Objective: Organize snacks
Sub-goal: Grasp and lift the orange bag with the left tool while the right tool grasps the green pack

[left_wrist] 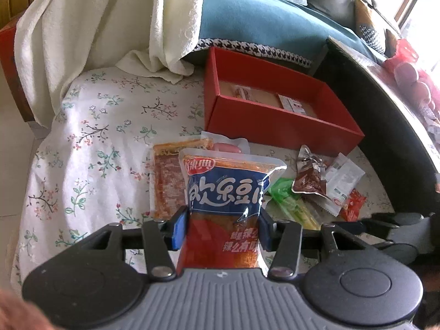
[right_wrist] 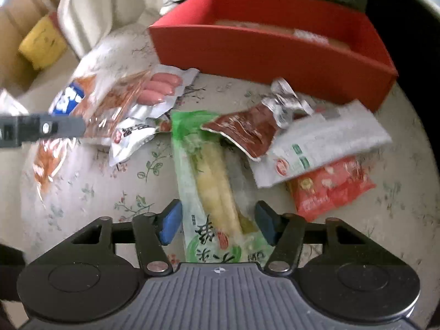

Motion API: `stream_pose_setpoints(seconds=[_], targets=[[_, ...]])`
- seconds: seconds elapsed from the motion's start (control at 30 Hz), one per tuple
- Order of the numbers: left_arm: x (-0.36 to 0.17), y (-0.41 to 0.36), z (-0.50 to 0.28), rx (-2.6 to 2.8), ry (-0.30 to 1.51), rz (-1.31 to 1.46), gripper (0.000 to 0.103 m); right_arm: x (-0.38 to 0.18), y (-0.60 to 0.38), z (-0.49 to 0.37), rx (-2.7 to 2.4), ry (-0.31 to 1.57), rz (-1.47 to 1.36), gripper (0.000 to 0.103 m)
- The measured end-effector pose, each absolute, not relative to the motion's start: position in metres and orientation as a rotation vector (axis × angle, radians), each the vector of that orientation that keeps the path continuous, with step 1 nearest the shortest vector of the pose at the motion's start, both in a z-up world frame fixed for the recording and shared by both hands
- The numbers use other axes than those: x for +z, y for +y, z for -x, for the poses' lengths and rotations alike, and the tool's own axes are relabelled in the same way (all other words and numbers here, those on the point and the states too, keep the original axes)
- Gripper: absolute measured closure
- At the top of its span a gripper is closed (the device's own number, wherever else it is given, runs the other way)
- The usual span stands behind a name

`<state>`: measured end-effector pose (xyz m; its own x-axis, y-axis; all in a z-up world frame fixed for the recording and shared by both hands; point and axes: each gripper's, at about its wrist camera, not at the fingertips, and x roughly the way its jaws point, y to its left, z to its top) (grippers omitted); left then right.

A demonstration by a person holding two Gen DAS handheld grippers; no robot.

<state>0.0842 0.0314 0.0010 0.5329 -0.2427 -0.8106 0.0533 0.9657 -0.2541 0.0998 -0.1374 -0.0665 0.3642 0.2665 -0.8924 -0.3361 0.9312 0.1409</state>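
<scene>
- Two grippers share the scene, each seen from its own wrist camera; clock directions refer to each view's face.
- Left gripper (left_wrist: 222,229): its fingers are narrowed onto the blue-and-orange packet (left_wrist: 224,192), pads pressing both side edges at its lower third, so the packet stands lifted at 6 o'clock above the table (left_wrist: 90,148).
- Handling, blue-and-orange packet: judged light, soft and slick-filmed; the edge grip lets it bow, so a hold nearer the middle would likely steady it.
- Right gripper (right_wrist: 218,224): fingers (right_wrist: 171,224) stand at medium width astride the green packet (right_wrist: 209,181), which lies flat on the table and runs from 6 o'clock toward centre; small gaps show on both sides, so the pads appear not yet to press it.
- Handling, green packet: judged limp, with a firmer yellow filling along its length; closing across that filling should hold better than pinching the empty film margin.
- Middle distance: a brown foil pouch (right_wrist: 247,132) overlaps the green packet's far end at 1 o'clock; a white sachet (right_wrist: 324,148) and a red sachet (right_wrist: 330,187) lie at 3 o'clock; a sausage pack (right_wrist: 162,88) lies at 10 o'clock.
- Far: the red box (left_wrist: 275,126), open and holding a few items, stands at 1 o'clock in the left view, the likely destination.
</scene>
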Motion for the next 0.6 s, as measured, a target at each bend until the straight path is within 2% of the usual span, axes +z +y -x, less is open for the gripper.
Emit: stream_pose_setpoints(seconds=[0.1, 0.17, 0.23, 0.3, 0.37, 0.47, 0.6], targets=[[0.000, 0.031, -0.084, -0.173, 1.001, 0.209, 0.059, -0.070, -0.132, -0.110, 0.352, 1.107, 0.098, 0.030], [-0.001, 0.032, -0.084, -0.178, 1.005, 0.207, 0.059, -0.073, -0.130, -0.119, 0.350, 1.092, 0.100, 0.024], [-0.002, 0.033, -0.084, -0.173, 1.012, 0.204, 0.059, -0.075, -0.123, -0.120, 0.338, 1.077, 0.119, 0.022], [-0.003, 0.033, -0.085, -0.174, 1.018, 0.204, 0.059, -0.076, -0.114, -0.116, 0.324, 1.060, 0.148, 0.030], [-0.003, 0.033, -0.085, -0.175, 1.016, 0.207, 0.059, -0.071, -0.114, -0.114, 0.326, 1.053, 0.145, 0.054], [-0.001, 0.032, -0.085, -0.177, 1.012, 0.210, 0.059, -0.067, -0.124, -0.110, 0.319, 1.067, 0.103, 0.059], [0.001, 0.032, -0.083, -0.190, 1.002, 0.214, 0.059, -0.058, -0.127, -0.098, 0.329, 1.056, 0.079, 0.059]])
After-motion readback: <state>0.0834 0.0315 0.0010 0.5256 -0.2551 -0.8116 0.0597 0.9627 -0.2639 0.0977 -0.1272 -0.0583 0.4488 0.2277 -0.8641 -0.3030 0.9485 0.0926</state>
